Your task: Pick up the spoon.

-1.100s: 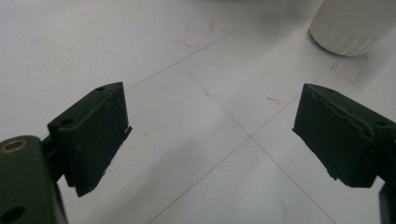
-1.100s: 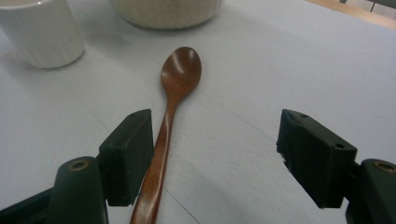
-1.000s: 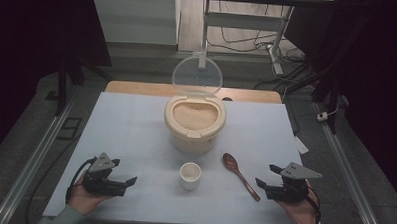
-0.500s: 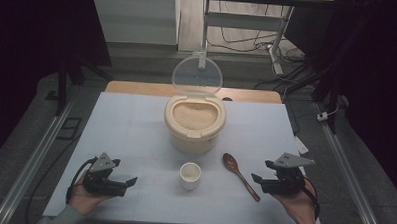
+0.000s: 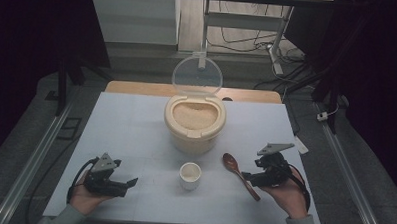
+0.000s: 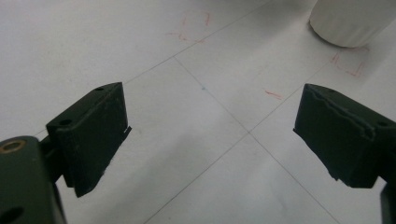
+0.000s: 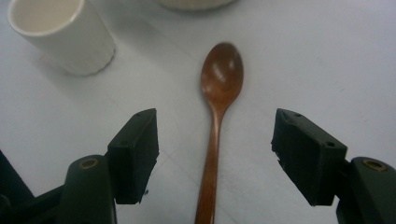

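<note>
The right gripper [image 7: 215, 158], jaws wide and empty, has been brought over the spoon [image 7: 217, 116] near the table's [image 5: 136, 120] front edge, so a pickup is judged imminent.

No readable text, label or number appears anywhere in these views.

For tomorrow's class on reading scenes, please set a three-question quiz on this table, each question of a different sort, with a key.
1. True or false: the lid of the rice bin stands open.
2. What lies between the right gripper's open fingers? A) cup B) spoon C) lid
3. Fill in: the cup stands ____ of the spoon in the high view.

Key: 1 true; 2 B; 3 left. The left gripper is open over bare table.
</note>
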Motion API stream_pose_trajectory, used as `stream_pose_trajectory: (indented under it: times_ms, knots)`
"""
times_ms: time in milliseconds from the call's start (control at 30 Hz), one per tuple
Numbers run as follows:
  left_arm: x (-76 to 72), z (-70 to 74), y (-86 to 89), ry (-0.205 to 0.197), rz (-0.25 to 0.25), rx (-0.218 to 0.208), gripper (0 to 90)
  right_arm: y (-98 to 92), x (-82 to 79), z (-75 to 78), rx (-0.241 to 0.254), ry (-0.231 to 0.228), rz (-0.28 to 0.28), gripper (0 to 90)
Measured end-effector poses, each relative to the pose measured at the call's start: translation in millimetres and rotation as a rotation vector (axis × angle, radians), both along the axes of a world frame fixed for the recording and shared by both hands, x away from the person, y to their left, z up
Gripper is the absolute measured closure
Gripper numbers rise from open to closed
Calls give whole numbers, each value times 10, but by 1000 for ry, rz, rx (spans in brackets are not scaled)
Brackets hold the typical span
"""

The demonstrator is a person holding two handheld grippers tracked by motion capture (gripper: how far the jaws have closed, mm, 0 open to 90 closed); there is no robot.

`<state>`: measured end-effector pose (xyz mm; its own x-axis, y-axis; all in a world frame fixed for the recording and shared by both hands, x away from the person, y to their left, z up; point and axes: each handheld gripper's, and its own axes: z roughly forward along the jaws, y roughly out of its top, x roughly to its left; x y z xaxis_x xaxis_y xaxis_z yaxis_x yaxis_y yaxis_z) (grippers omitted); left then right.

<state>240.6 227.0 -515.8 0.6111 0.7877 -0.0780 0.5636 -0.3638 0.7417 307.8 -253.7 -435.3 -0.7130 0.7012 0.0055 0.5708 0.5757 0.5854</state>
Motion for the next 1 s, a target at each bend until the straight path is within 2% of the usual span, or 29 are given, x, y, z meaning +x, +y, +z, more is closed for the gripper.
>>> stream_pose_trajectory:
  times_ms: [133,167,200,367,633,800,1000]
  knots:
    - [2,-3,-1,1,-2,4,97,27,19,-111,-29,47,0,333]
    - [1,-6,-3,2,-3,4,97,27,19,-111,-29,47,0,333]
    - [1,-8,-5,3,-5,6,97,40,22,-171,-66,72,-4,343]
    - [-2,-13,-15,5,-11,12,96,59,27,-296,-141,141,-2,372]
    - [0,-25,-21,9,-15,19,96,90,51,-395,-187,176,-12,416]
    - [2,-31,-26,11,-19,23,96,79,63,-452,-199,192,-19,458]
    - [3,-36,-30,12,-21,31,96,94,81,-535,-217,207,-27,534]
